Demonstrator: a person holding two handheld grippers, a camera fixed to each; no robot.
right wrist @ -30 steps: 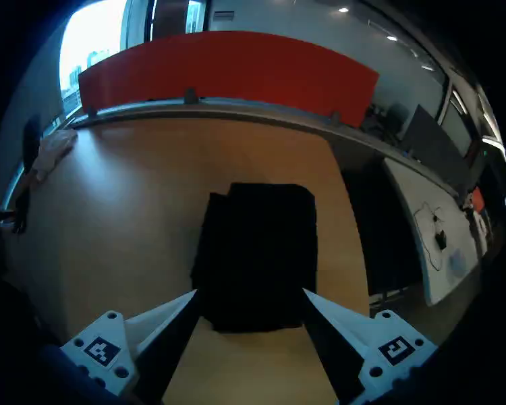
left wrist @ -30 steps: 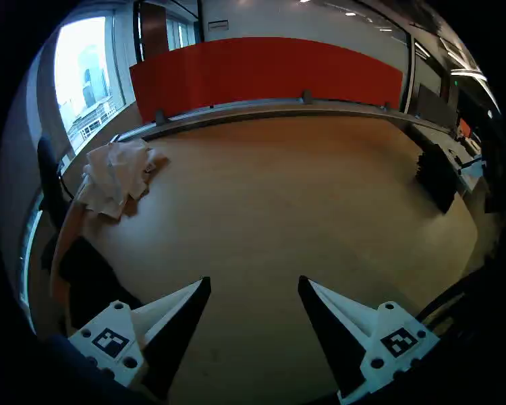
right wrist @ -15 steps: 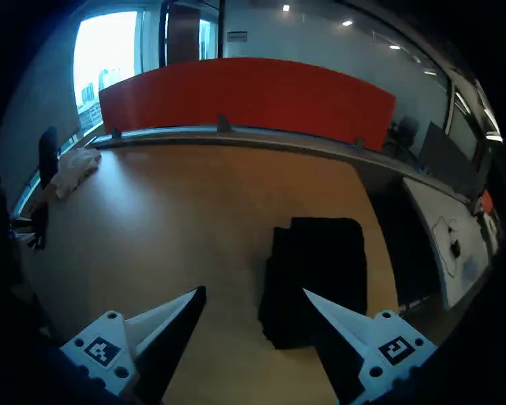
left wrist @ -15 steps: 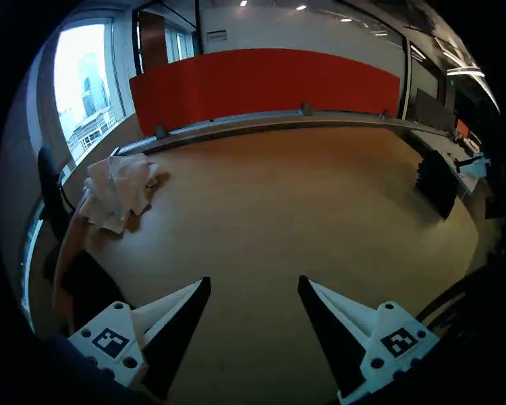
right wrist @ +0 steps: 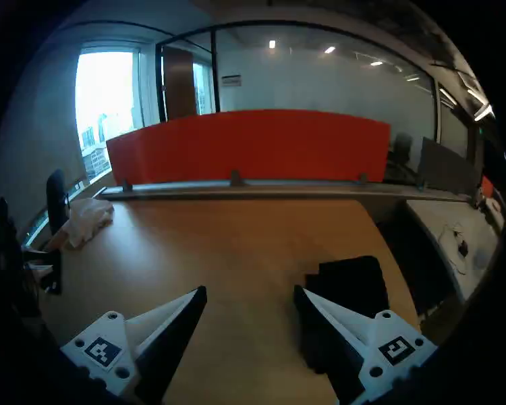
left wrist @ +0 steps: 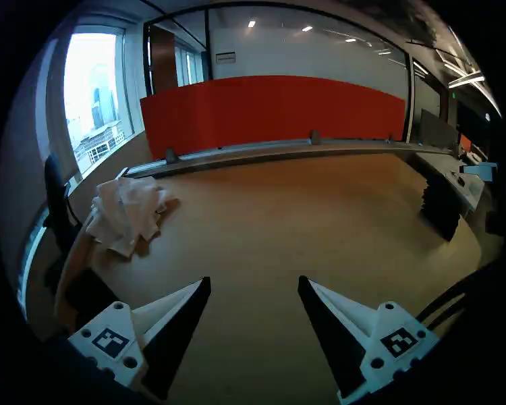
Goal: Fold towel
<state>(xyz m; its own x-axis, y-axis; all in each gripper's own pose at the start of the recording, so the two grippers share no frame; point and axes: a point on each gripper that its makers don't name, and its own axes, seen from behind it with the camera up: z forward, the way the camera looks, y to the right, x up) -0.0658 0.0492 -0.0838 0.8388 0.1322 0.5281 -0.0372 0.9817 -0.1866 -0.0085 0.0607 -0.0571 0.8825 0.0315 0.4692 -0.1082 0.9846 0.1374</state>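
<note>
- Presently, left gripper and right gripper both hover with fingers spread wide, gripping nothing, over the table.
- Crumpled pale towel lies at ten o'clock in the left gripper view, near the table's edge, well apart from both grippers.
- Black folded stack sits at four o'clock in the right gripper view, partly behind one finger; judged finished.
- Recommendation: pinch a single corner of the pale towel, lift it clear, spread it flat on bare wood before folding.
- Materials: pale cloth limp, wrinkled; black stack matte, squared; tabletop smooth, faintly glossy wood tone.
</note>
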